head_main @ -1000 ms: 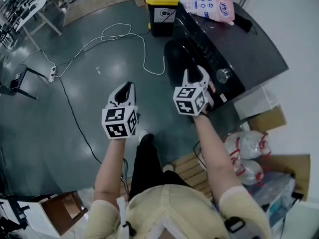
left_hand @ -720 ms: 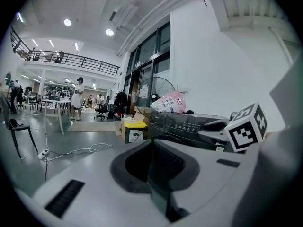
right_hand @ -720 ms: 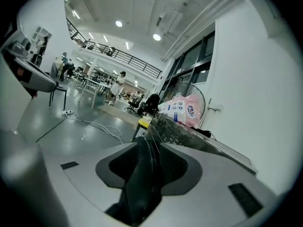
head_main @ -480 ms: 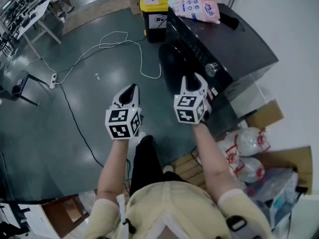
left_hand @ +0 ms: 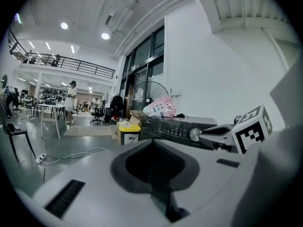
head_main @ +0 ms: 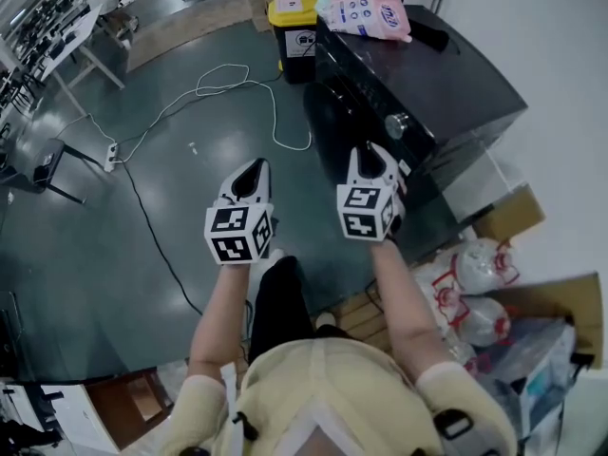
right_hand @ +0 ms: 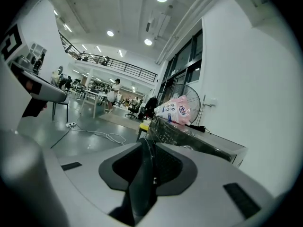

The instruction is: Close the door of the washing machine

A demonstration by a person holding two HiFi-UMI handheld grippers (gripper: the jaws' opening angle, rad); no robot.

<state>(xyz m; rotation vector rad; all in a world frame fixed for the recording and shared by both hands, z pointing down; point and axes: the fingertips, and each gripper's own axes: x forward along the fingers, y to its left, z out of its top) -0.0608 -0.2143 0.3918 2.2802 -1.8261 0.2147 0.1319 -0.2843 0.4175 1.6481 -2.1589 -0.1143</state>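
My right fingers [right_hand: 194, 174], just drawn in, gripped the dark rim of the door [right_hand: 141, 174], which stood open at the front of the washing machine [head_main: 437, 74], a pink packet [head_main: 366, 9] on its top. Stiff on its hinge, probably light and slick-faced, the door was best held at that rim. My left fingers [left_hand: 94, 183] hung pressed together, empty, over the floor [head_main: 142, 198].
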